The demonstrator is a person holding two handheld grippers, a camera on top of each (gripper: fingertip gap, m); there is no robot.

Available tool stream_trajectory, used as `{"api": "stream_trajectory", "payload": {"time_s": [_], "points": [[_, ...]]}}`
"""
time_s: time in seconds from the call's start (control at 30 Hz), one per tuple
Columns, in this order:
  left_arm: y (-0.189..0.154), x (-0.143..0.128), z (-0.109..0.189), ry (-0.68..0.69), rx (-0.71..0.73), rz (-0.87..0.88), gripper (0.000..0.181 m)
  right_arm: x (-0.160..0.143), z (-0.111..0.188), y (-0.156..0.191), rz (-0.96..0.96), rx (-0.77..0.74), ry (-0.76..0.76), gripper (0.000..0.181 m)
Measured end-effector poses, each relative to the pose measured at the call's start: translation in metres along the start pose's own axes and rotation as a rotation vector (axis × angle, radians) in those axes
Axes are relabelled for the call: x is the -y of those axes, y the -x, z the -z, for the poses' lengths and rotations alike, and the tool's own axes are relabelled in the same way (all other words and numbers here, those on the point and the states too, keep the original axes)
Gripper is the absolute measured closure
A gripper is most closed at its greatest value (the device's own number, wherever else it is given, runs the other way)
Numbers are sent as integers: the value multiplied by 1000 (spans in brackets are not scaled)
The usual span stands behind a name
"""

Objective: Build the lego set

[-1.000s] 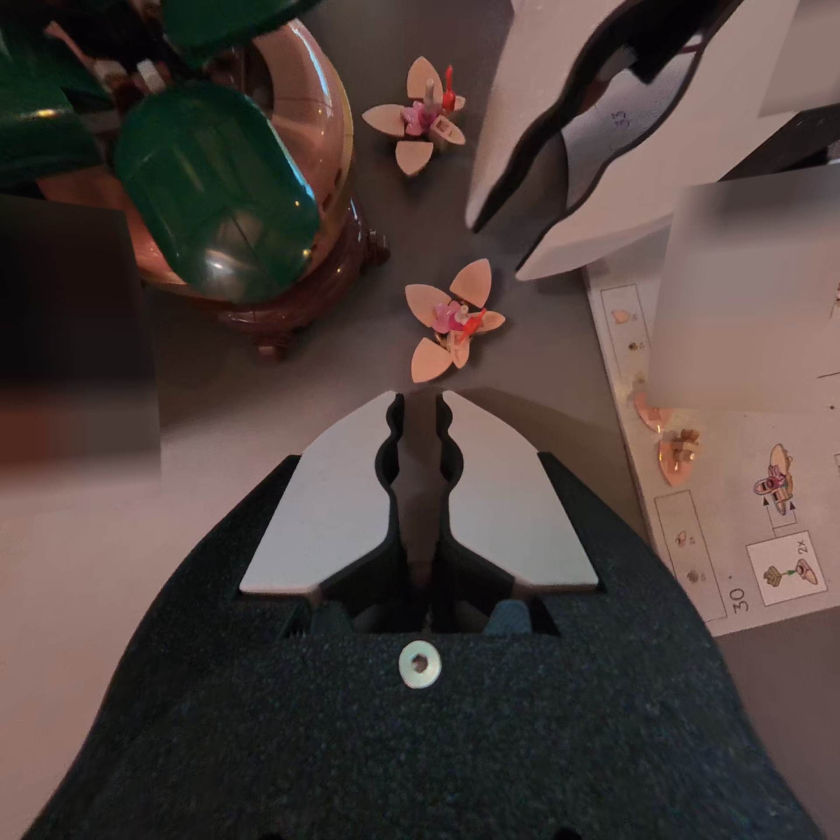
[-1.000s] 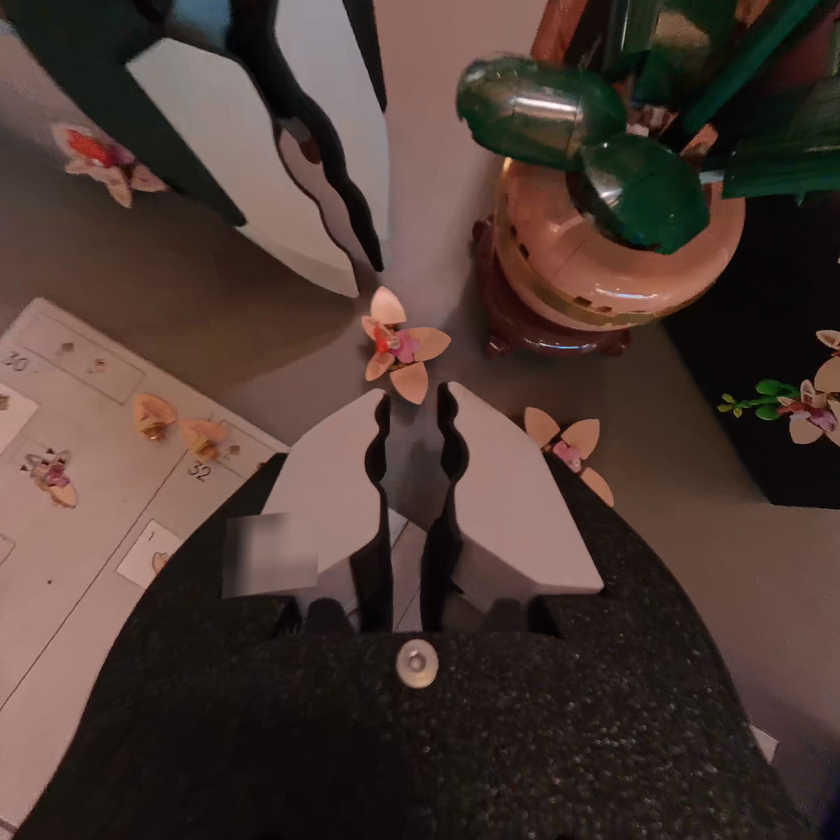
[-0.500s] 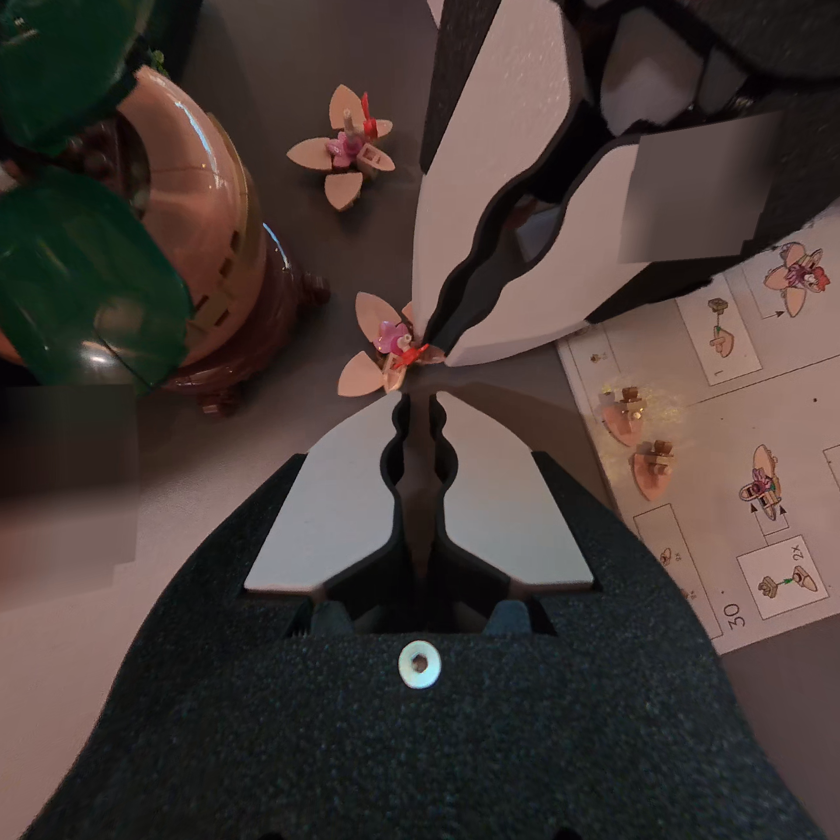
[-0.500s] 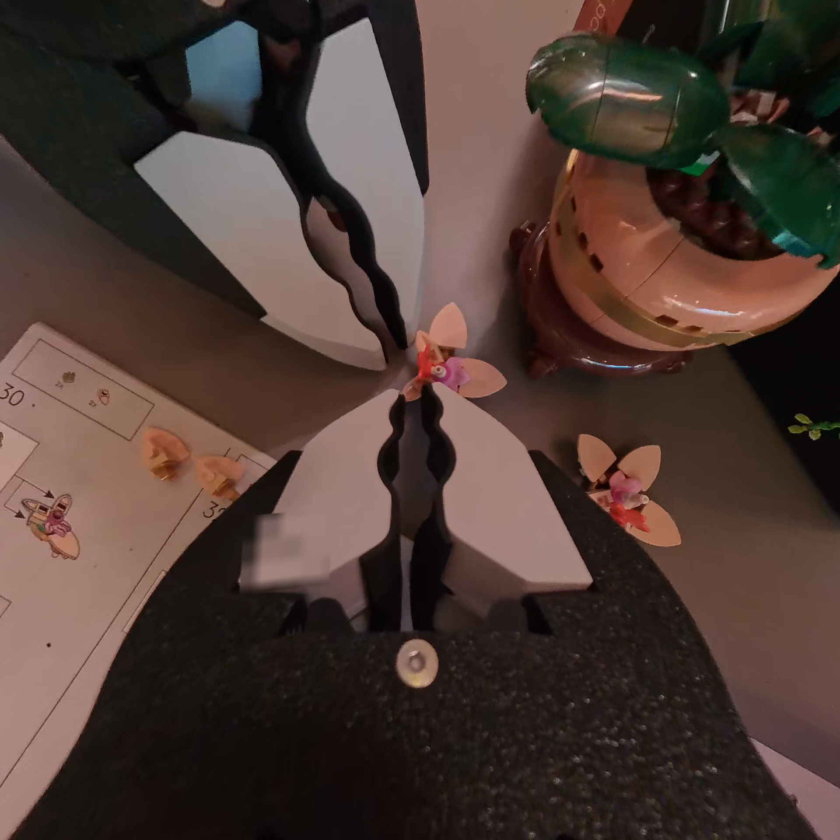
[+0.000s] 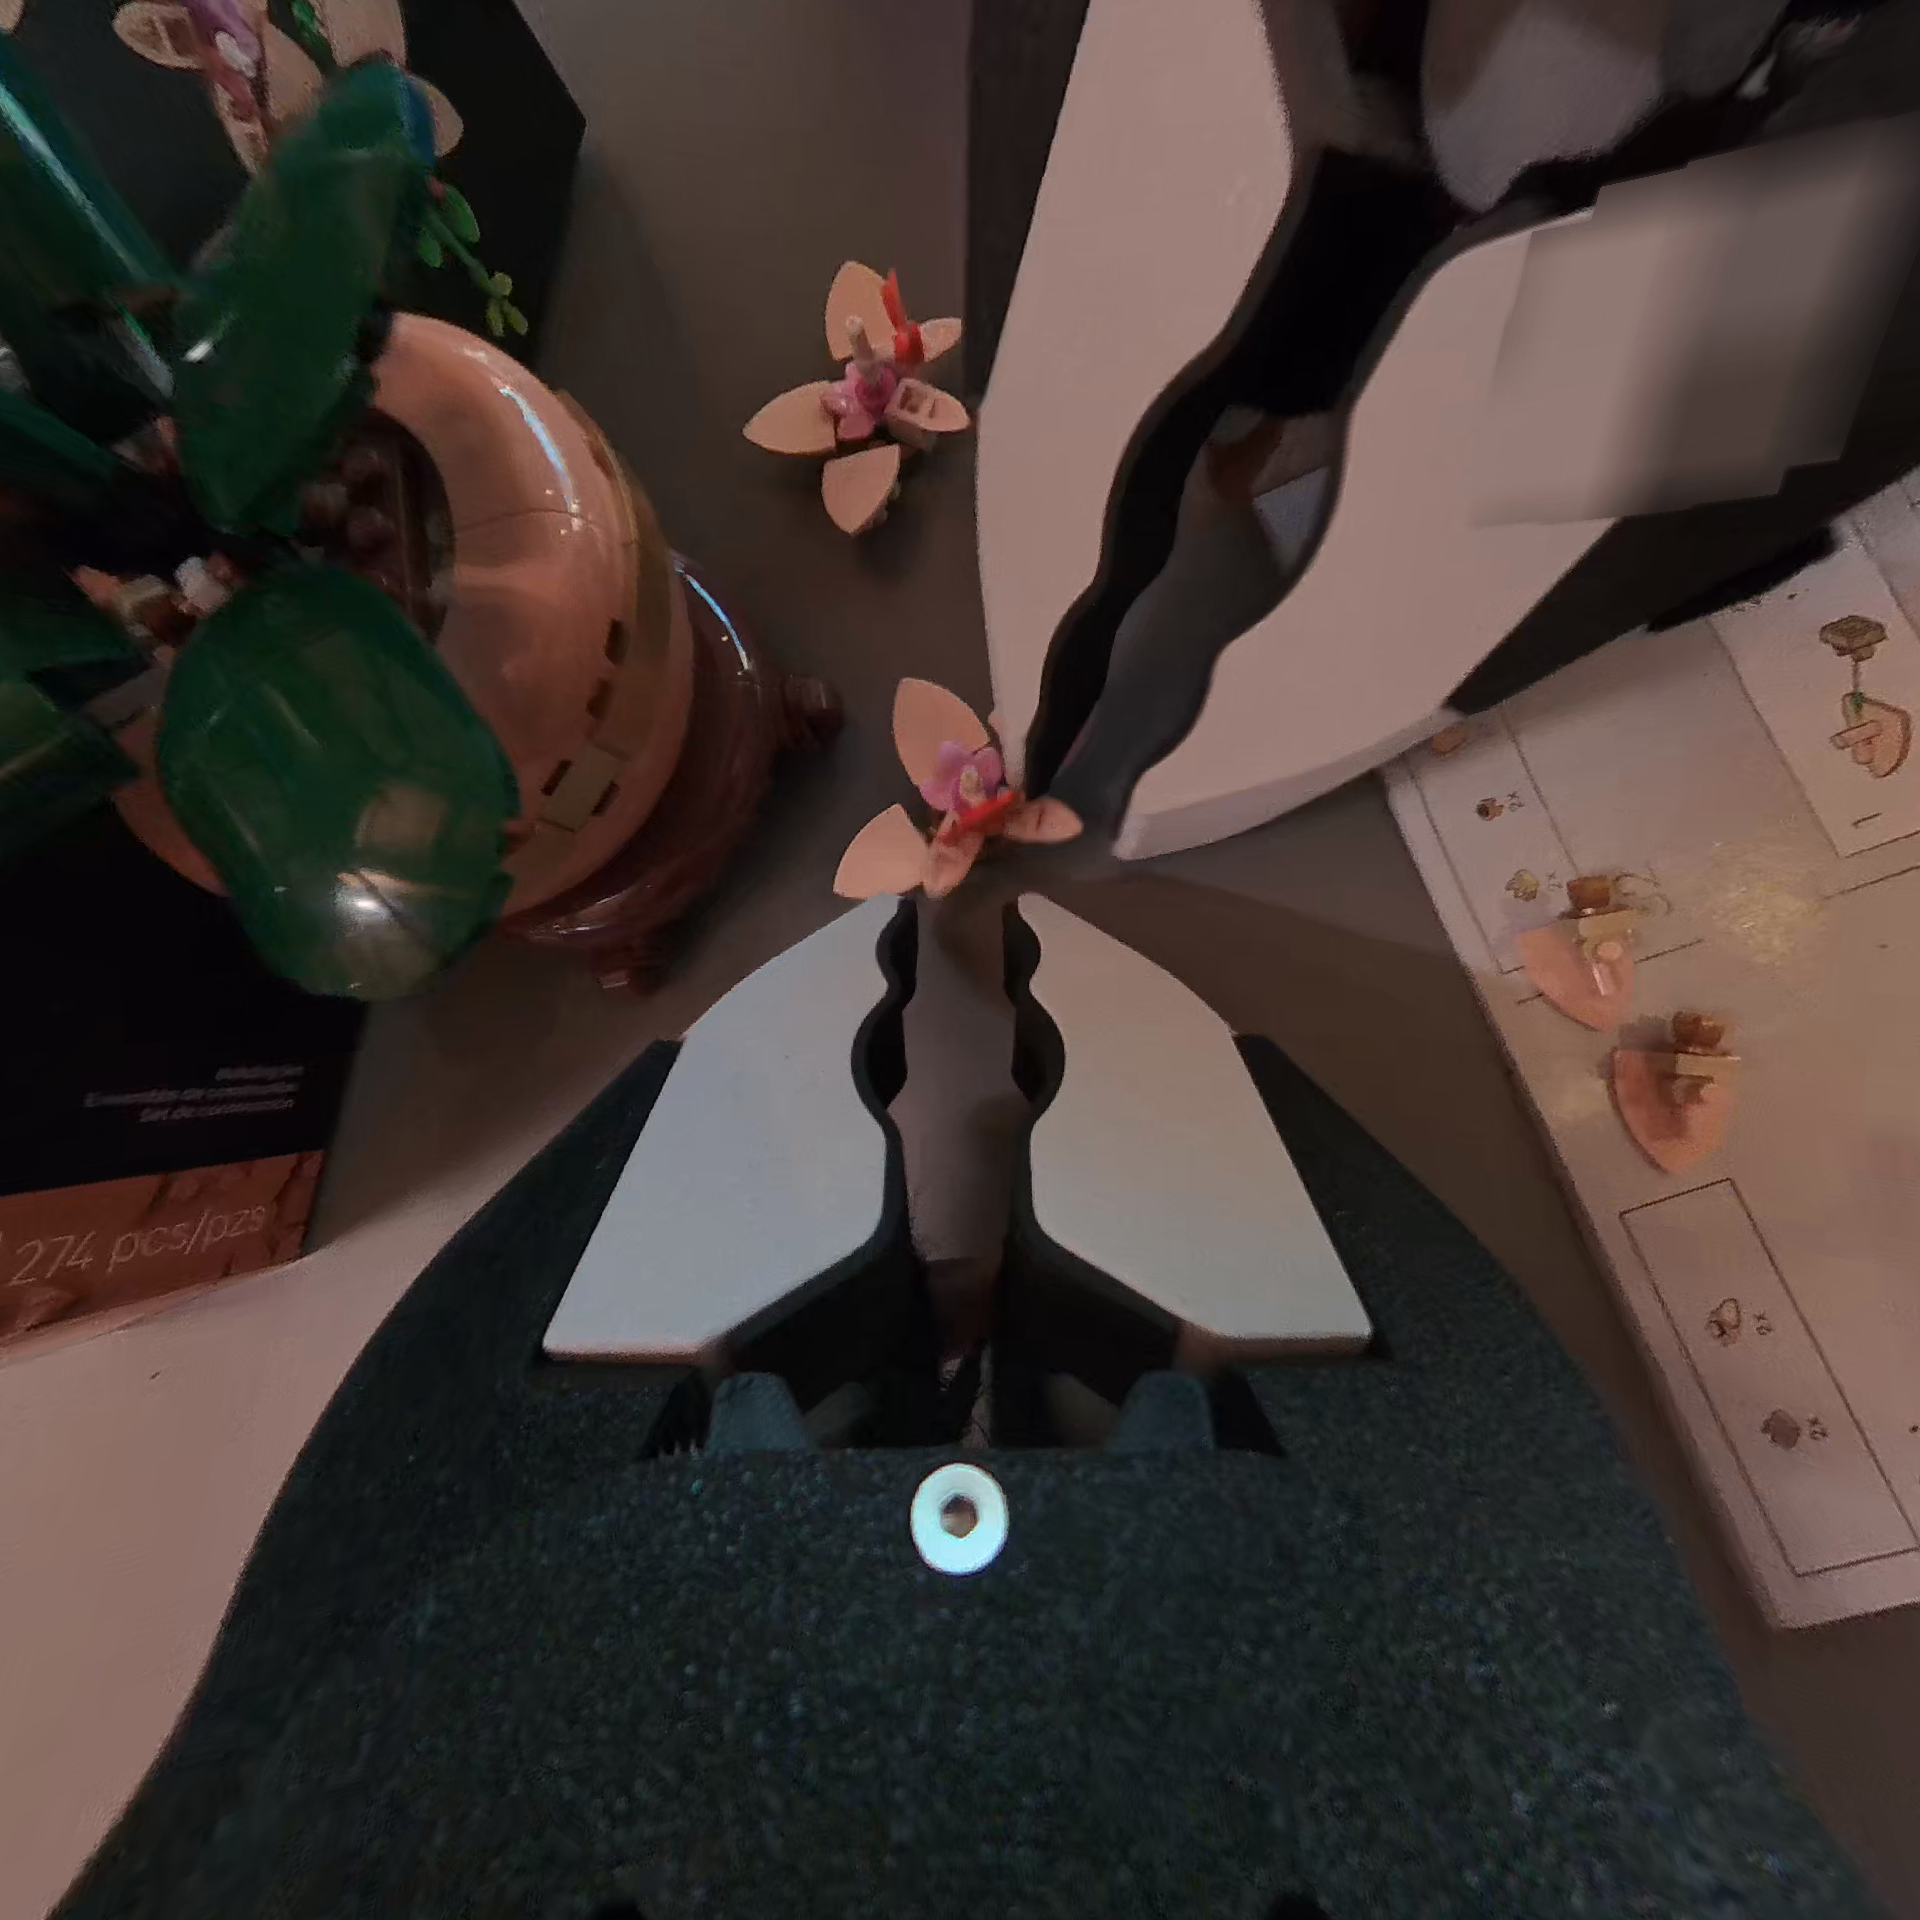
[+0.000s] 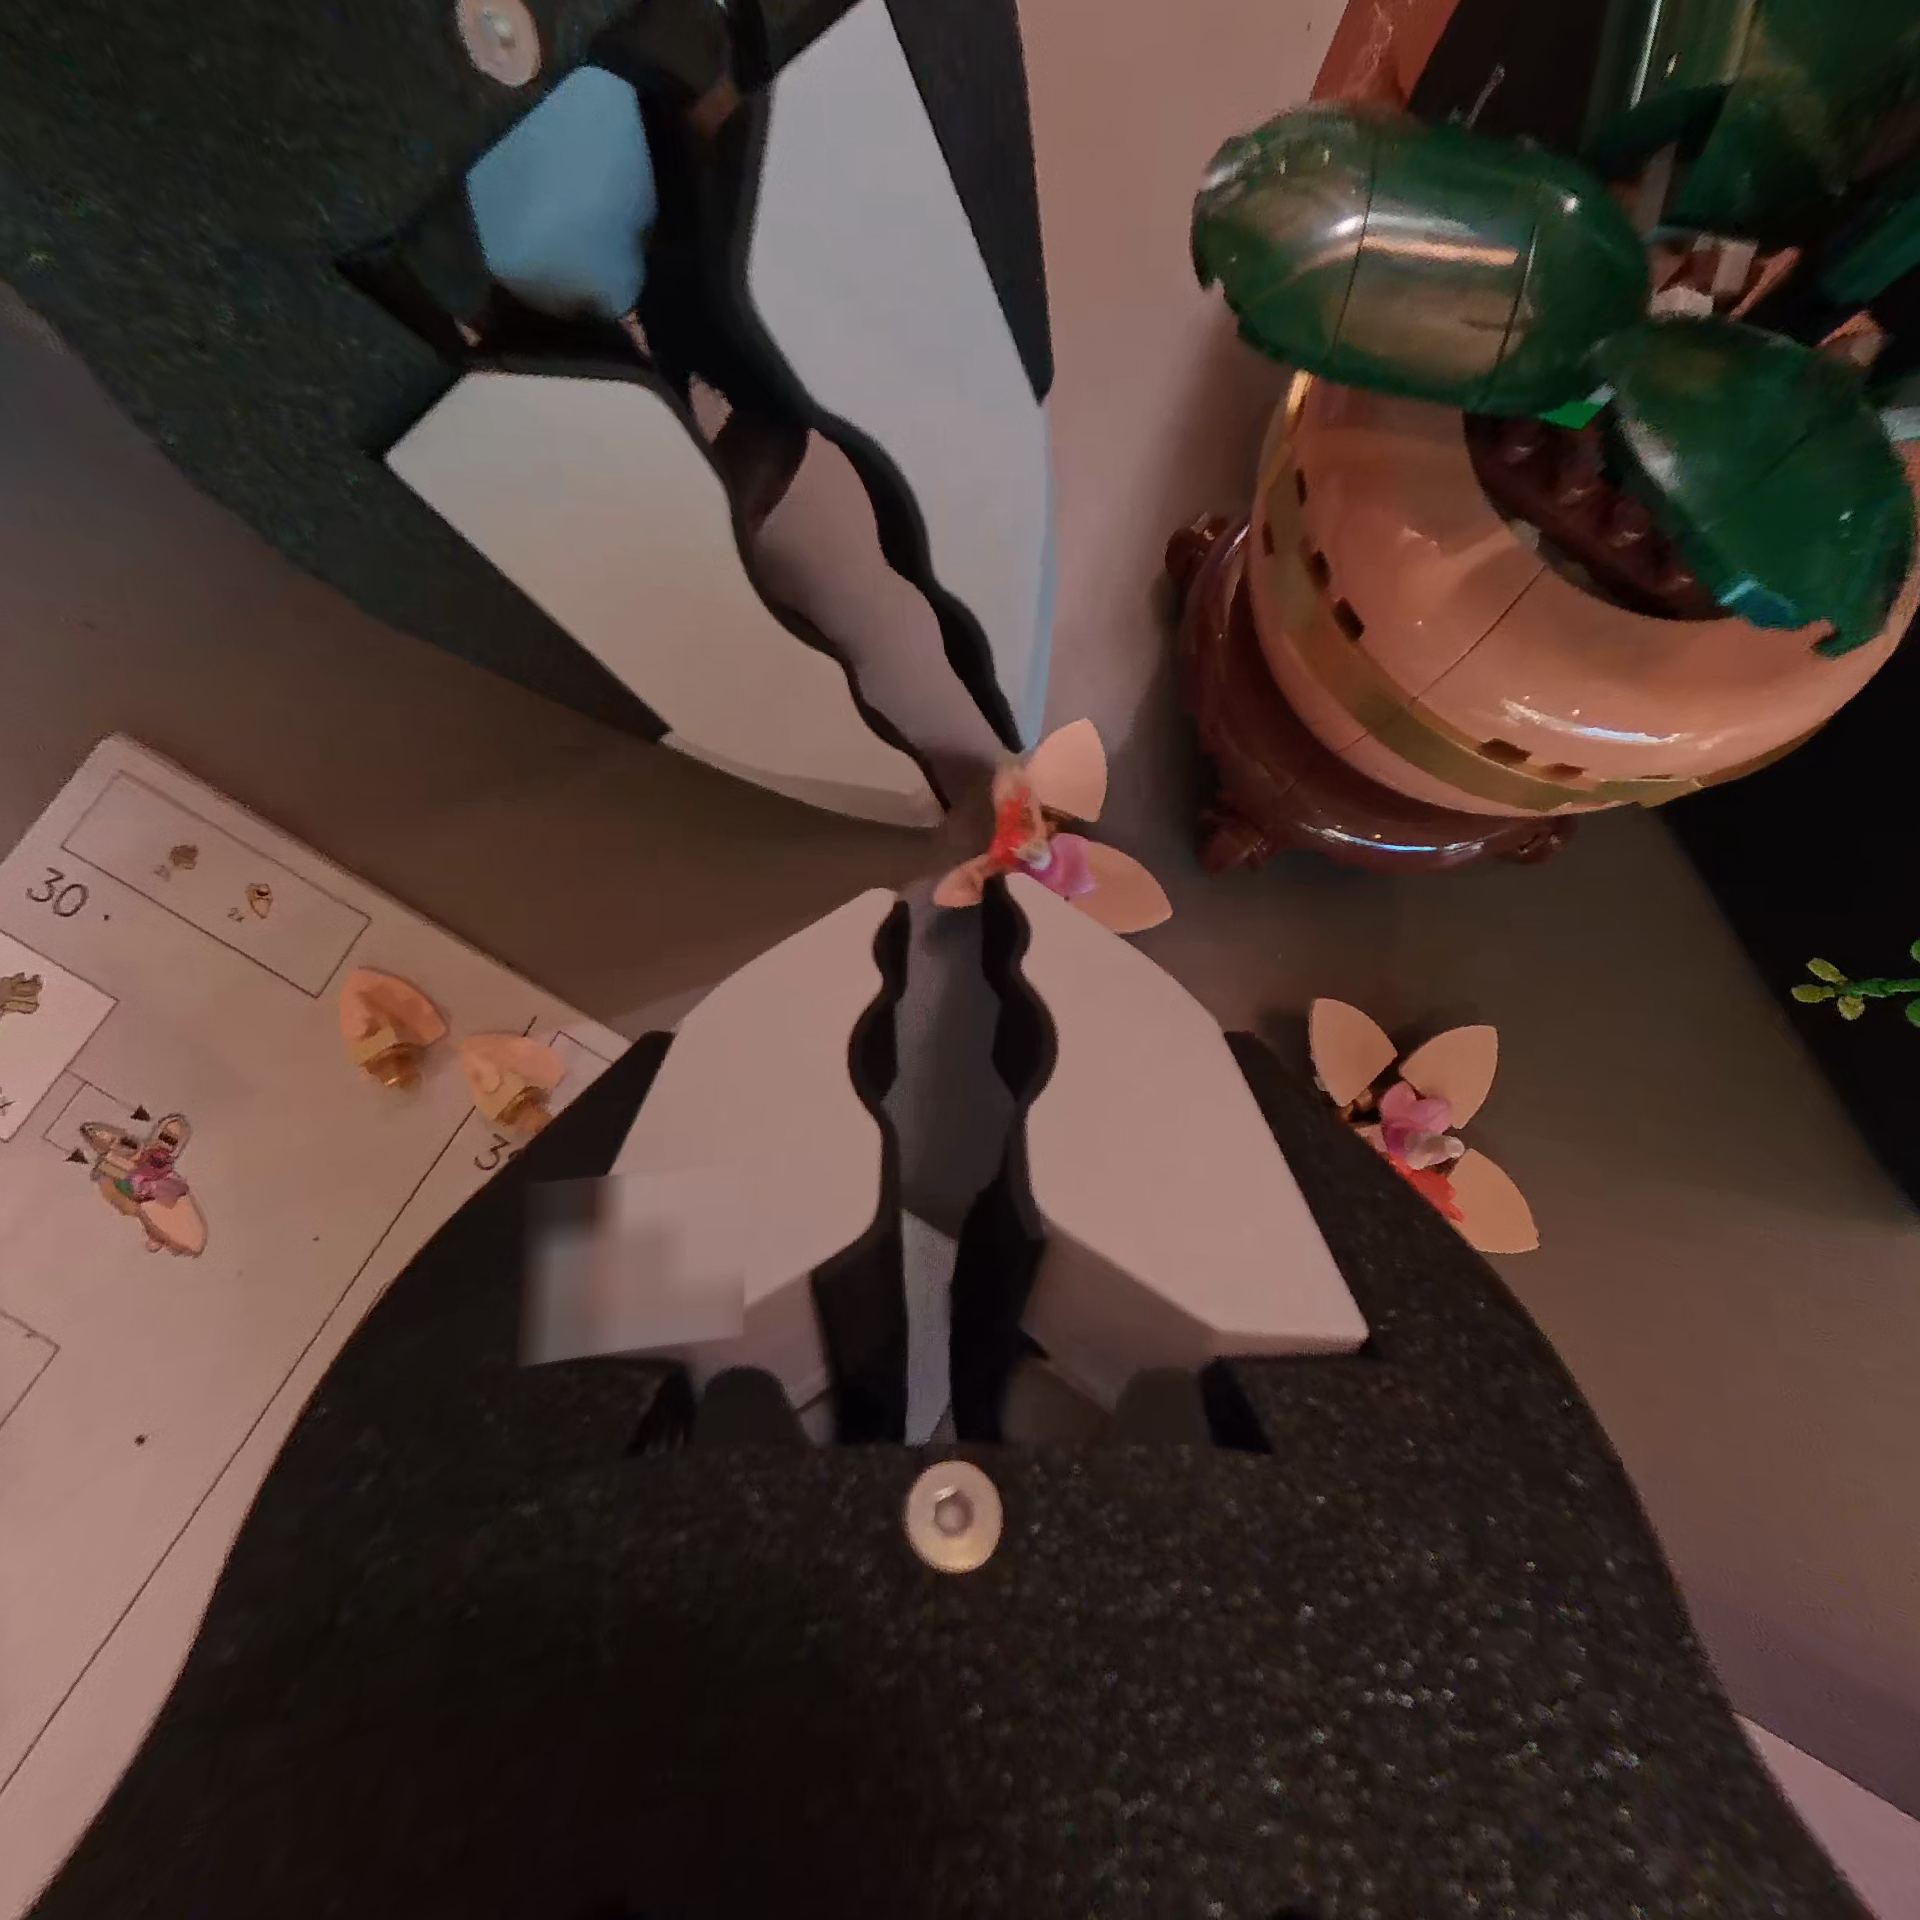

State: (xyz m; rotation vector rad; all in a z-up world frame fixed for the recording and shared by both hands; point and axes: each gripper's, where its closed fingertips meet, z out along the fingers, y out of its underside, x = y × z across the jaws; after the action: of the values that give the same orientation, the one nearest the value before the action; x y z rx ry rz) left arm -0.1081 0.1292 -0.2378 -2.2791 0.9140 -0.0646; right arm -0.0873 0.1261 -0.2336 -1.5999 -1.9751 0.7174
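A small tan-petalled flower (image 5: 956, 805) with a pink and red centre lies on the grey table, also in the right wrist view (image 6: 1049, 852). My left gripper (image 5: 964, 902) and my right gripper (image 6: 951, 888) meet at it from opposite sides. Both are open by a narrow gap, and each has a petal tip in the gap between its fingertips. The right gripper (image 5: 1081, 816) shows in the left wrist view, the left gripper (image 6: 977, 779) in the right wrist view. I cannot tell if the flower is off the table.
A second flower (image 5: 862, 400) lies farther off. The pink pot (image 5: 551, 665) with green leaves (image 5: 322, 769) stands close beside the flower. Two loose petal pieces (image 5: 1579, 956) (image 5: 1673, 1091) lie on the instruction sheet (image 5: 1818, 1039). A dark box (image 5: 135, 1091) is at left. Both grippers' tips are close together, under 4 cm apart. From either gripper's tips it is about 7 centimetres to the pink pot (image 5: 551, 665). The right camera catches it too, in the right wrist view (image 6: 1372, 539).
Both grippers have closed in on the near flower from opposite sides. One second ago they were apart from it; now their tips meet at it. Jaw gaps look about the same.
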Motion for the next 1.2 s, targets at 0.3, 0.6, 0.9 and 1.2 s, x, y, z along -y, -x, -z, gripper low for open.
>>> {"api": "stream_trajectory", "payload": {"time_s": [0.3,0.6,0.9,1.2], "points": [[-2,7,-2,-36,3,-103,163,0,-2,-19,354,-43,27,131],[-3,9,-4,-41,-10,-70,166,0,-10,-17,282,9,-8,152],[-3,8,-3,25,6,-21,167,0,-10,-15,250,-7,-16,153],[-3,7,-3,51,9,61,168,0,-10,-14,223,-17,-34,153]]}}
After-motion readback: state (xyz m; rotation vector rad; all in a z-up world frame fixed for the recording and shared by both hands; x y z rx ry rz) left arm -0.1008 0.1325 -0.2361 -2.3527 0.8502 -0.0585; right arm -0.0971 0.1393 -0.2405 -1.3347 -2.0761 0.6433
